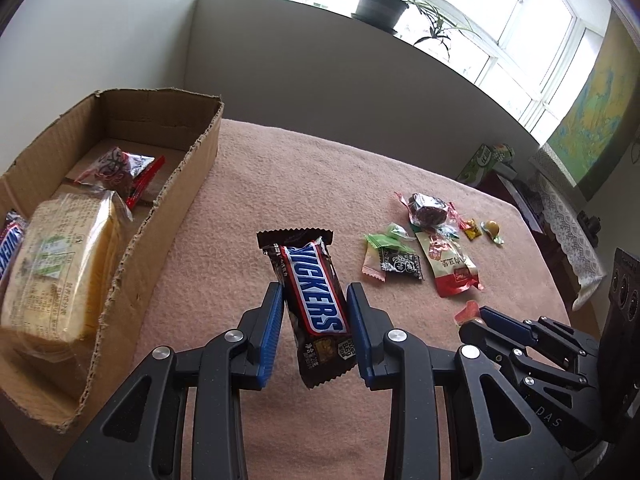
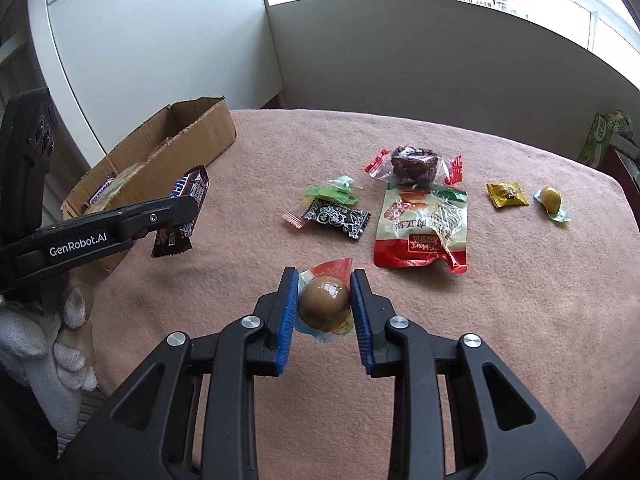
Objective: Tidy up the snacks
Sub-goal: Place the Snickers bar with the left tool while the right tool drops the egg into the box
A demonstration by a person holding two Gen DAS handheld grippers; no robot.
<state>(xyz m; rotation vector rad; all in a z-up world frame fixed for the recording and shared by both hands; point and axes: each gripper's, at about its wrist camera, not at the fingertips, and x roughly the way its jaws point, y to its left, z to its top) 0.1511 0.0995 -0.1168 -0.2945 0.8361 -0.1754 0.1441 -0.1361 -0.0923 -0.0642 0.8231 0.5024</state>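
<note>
Left wrist view: left gripper (image 1: 314,320) clamps Snickers bar (image 1: 316,300) above pink cloth (image 1: 280,184), beside cardboard box (image 1: 168,208). Right gripper (image 2: 325,304) grips wrapped brown egg (image 2: 324,303) w/ both pads.

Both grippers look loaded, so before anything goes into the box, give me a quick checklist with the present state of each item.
1. Left gripper shut on chocolate bar: ok.
2. Bar lifted off the blanket: ok.
3. Right gripper shut on wrapped egg: ok.
4. Egg lifted off the blanket: cannot tell.
5. Free floor space in cardboard box: ok, behind the cake pack.
6. Left gripper above the box: not ok, beside it.
</note>
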